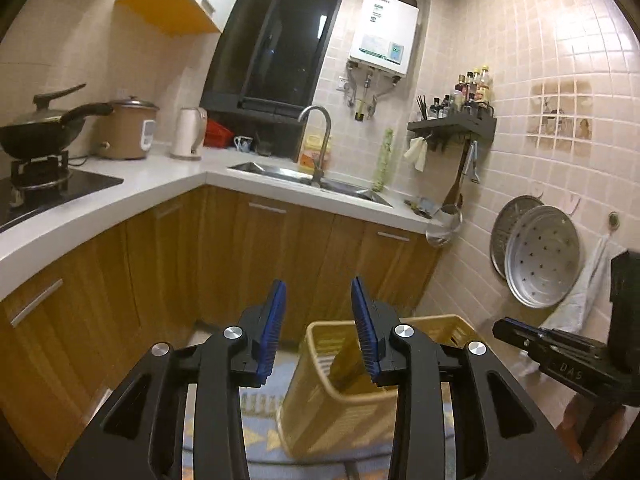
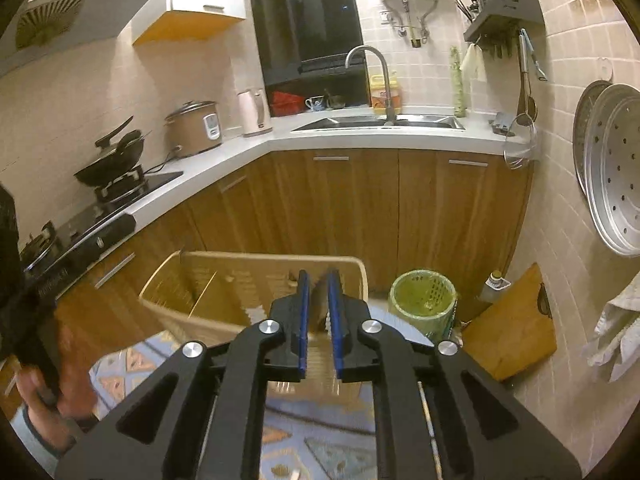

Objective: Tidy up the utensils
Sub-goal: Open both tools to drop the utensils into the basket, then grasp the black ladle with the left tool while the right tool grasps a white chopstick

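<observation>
A tan plastic utensil basket (image 1: 320,400) with an inner divider is held up in the air over the floor. In the right wrist view my right gripper (image 2: 318,280) is shut on the basket's near wall (image 2: 256,280), its blue pads on either side of the rim. My left gripper (image 1: 318,292) is open and empty, its right finger (image 1: 366,332) in front of the basket's top opening. The right gripper's body (image 1: 560,356) shows at the right edge of the left wrist view. I see no loose utensils in the basket.
An L-shaped white counter (image 1: 168,176) carries a sink (image 1: 304,180), kettle, rice cooker and a wok on the hob. A green bin (image 2: 422,300) and a wooden board (image 2: 508,328) stand on the floor by the right wall. Steamer trays (image 1: 540,256) hang there.
</observation>
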The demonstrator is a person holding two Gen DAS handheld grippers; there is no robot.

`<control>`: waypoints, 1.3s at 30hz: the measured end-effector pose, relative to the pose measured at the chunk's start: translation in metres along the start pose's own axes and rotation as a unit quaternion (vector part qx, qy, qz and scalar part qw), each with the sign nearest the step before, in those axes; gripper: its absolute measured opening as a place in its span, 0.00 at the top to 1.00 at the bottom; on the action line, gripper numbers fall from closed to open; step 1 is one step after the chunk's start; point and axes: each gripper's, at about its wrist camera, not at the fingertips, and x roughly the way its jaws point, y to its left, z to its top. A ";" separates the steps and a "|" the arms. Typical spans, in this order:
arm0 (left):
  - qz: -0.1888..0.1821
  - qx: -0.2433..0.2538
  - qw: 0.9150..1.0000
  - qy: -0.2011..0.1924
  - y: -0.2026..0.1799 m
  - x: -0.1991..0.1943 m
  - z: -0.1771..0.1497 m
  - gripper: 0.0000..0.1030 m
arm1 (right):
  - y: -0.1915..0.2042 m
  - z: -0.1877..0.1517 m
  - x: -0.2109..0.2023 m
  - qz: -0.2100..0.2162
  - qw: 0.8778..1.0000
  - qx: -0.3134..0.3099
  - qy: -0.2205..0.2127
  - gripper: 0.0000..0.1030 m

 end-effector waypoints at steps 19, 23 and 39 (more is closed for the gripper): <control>0.049 0.071 0.943 0.321 0.030 -0.037 -0.075 0.53 | 0.025 -0.049 -0.024 0.009 0.964 0.006 0.267 0.53; 0.045 0.032 0.922 0.384 0.056 -0.015 -0.112 0.54 | 0.034 -0.090 0.005 0.035 0.934 0.017 0.355 0.64; 0.063 0.081 0.903 0.417 0.053 0.013 -0.126 0.57 | 0.043 -0.129 0.053 0.006 0.899 0.001 0.437 0.72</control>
